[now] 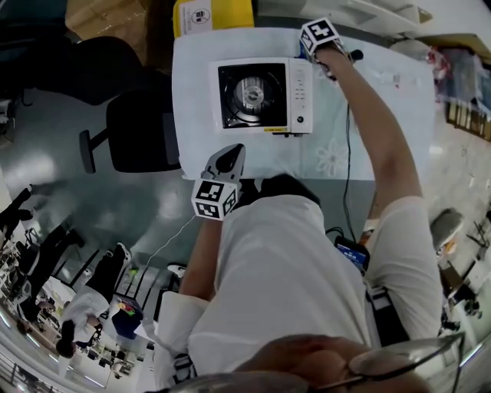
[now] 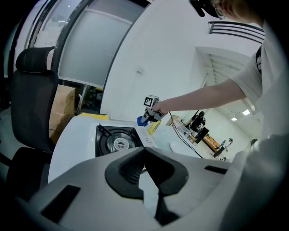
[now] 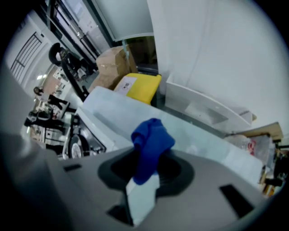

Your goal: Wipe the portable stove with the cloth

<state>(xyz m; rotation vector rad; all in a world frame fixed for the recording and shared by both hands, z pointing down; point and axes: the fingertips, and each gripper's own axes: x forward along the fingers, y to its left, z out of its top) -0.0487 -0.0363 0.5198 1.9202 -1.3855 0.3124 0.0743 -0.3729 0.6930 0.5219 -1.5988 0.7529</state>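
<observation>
left gripper (image 2: 144, 152) just before stove (image 1: 261, 96) front, jaws together, nothing between | right gripper (image 3: 145, 170) at stove's far right corner, pinching cloth (image 3: 151, 143) | cloth bunched between jaws, off stove top

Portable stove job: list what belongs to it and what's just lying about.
Job: portable stove; blue cloth, clamped in the right hand-held gripper.
Lying about: yellow box; office chair; black cable.

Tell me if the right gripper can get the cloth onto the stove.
Probably yes: the right gripper, shut on the blue cloth, hangs just beside the stove, nothing visible between them.
</observation>
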